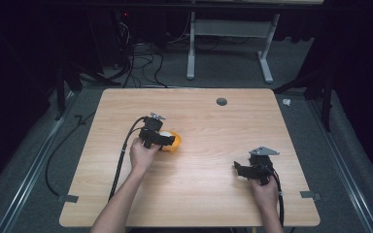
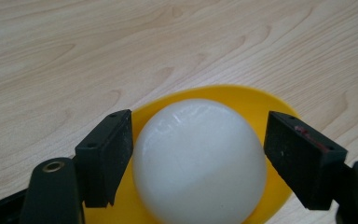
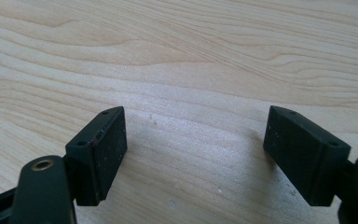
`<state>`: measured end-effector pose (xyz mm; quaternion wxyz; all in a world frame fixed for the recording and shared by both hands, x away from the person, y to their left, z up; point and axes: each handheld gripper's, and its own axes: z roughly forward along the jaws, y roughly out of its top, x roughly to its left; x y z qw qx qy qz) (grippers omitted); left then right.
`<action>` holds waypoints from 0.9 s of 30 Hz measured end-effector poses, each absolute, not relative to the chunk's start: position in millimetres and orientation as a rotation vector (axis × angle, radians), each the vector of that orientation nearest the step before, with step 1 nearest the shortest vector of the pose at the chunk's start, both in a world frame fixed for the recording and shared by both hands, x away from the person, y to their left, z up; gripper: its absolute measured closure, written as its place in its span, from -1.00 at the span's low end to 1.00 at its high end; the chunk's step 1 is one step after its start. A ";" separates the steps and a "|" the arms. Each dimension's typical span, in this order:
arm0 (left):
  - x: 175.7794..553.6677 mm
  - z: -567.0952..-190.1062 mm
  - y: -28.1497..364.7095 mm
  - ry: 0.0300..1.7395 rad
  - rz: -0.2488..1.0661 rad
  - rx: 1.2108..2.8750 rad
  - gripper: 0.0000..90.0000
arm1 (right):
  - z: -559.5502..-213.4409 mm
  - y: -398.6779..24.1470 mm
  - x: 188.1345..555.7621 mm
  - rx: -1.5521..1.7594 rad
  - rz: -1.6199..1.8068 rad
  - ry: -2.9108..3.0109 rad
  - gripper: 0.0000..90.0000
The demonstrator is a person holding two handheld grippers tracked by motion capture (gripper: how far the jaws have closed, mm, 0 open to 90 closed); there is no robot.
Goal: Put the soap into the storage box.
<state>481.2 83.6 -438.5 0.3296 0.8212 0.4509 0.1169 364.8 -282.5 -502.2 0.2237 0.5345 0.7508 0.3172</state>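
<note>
Jaws of your left gripper stand spread either side of the white ball seated in the yellow dish; close evenly across its widest part, while your right gripper waits spread, well right of the dish.

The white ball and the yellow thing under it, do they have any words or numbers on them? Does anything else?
No words, numbers or signs can be read in these pictures.
The white ball: plain, no writing.
The yellow dish under it: plain.
The left gripper, jaws open on either side of the ball: no label.
The right gripper, open over the wooden table: no label.
</note>
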 end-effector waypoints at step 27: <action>467.1 -425.5 103.9 1.153 0.355 2.107 -0.48 | -502.2 -282.2 364.8 1.468 0.868 2.075 -0.51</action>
